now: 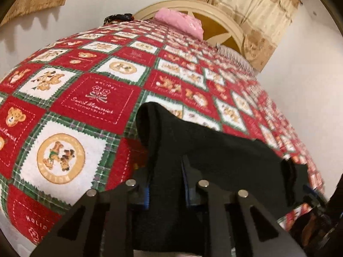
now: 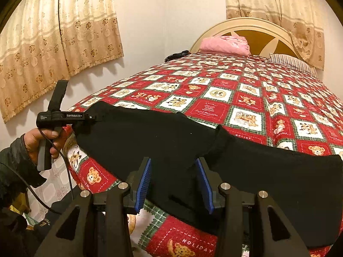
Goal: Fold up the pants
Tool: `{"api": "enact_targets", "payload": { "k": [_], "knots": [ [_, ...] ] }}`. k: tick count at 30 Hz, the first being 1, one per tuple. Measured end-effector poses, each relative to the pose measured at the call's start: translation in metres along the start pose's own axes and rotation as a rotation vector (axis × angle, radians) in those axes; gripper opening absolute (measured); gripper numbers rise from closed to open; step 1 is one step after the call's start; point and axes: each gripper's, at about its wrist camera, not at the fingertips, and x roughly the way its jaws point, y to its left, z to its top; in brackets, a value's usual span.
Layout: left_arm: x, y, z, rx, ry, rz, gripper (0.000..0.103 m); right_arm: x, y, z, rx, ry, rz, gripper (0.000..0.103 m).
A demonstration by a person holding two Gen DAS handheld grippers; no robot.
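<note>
Progress: early to middle, by my judgement. The black pants point(image 2: 171, 141) lie across the near edge of the bed point(image 2: 246, 98), stretched as one long band from the near left corner toward the right; part hangs over the edge. At least one lengthwise fold may be in, since a layered step shows near the middle of the cloth, but I cannot confirm it. No compact stack yet; the crosswise folds look still to do.

Left gripper point(image 1: 165, 171): jaws closed on the pants, cloth bunched between them and lifted off the blanket at the left end. The right wrist view shows the left hand point(image 2: 40, 141) on that tool at the near left corner.

Right gripper point(image 2: 173, 180): jaws apart, blue pads point(image 2: 143, 182) either side of the cloth, nothing pinched.

Cloth: matte black, soft, thick-looking, few wrinkles, edges slightly rolled. Waistband and hems not distinguishable. Left view is motion-blurred to the right.
</note>
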Motion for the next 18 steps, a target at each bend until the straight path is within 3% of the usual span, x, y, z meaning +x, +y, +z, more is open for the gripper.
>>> {"api": "enact_targets", "payload": {
  "k": [6,18],
  "knots": [
    [-0.03,-0.012,0.006,-0.064,-0.079,-0.148,0.022,-0.011,-0.009,-0.001,0.035,-0.033,-0.022,0.045],
    [-0.065,-0.11,0.025,0.047,-0.097,-0.382,0.022,-0.044,-0.059,-0.008,0.2,-0.096,-0.122,0.049]
  ]
}}
